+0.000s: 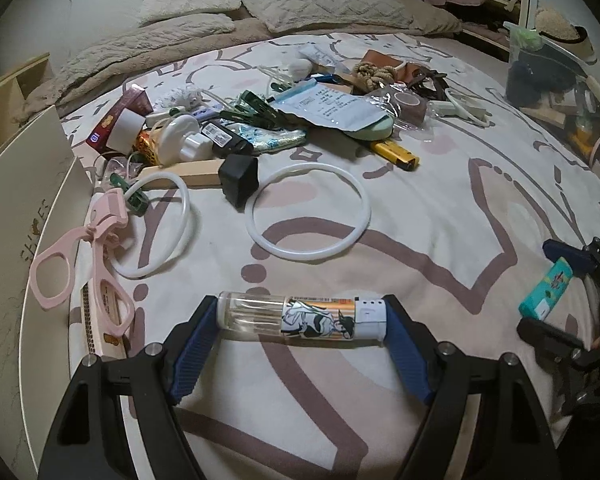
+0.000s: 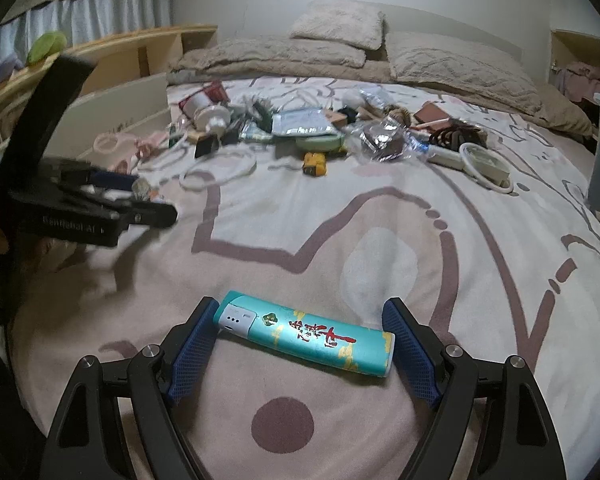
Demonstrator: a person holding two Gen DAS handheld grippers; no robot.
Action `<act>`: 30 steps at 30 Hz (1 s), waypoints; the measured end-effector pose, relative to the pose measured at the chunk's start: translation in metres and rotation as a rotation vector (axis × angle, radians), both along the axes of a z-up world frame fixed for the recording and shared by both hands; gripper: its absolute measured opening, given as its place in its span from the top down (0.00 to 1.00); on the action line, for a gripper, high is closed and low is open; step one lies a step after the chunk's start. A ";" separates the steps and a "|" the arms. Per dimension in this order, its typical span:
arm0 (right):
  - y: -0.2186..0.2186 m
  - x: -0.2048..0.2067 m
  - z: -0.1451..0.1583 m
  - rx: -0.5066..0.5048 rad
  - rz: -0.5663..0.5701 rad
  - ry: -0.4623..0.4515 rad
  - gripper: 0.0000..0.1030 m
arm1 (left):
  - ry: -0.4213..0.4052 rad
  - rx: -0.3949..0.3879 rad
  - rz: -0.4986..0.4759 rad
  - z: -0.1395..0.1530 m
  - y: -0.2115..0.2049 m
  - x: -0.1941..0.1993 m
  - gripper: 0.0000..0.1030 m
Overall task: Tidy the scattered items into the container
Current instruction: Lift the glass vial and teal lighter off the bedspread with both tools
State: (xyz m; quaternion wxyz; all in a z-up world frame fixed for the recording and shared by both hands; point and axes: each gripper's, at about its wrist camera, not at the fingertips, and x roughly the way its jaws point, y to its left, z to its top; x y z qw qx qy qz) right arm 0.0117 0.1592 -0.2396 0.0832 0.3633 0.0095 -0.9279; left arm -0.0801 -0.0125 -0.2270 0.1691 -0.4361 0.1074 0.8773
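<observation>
Clear-bodied lighter [image 1: 300,317] spans the left gripper [image 1: 300,320], clamped end to end between its blue pads.

Teal lighter [image 2: 306,334] lies slanted in the right gripper [image 2: 300,340]; one pad touches its white cap, but whether the other presses its far end I cannot tell; both hover over the patterned bedspread [image 1: 440,240]; beyond lie a white ring [image 1: 308,212], pink scissors [image 1: 88,256] beside a cream box [image 1: 28,184], and a clutter pile [image 1: 260,120].
</observation>
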 end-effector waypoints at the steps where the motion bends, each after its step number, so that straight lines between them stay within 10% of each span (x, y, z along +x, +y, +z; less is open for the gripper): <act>1: 0.001 -0.002 0.001 -0.002 -0.007 -0.003 0.19 | 0.002 0.007 0.005 0.001 -0.002 0.000 0.22; 21: -0.011 -0.007 0.073 0.050 -0.003 0.111 0.19 | 0.197 0.103 0.063 0.079 -0.031 0.011 0.22; 30: -0.026 -0.017 0.107 -0.078 0.052 0.081 0.19 | 0.314 0.135 0.103 0.122 -0.055 0.033 0.22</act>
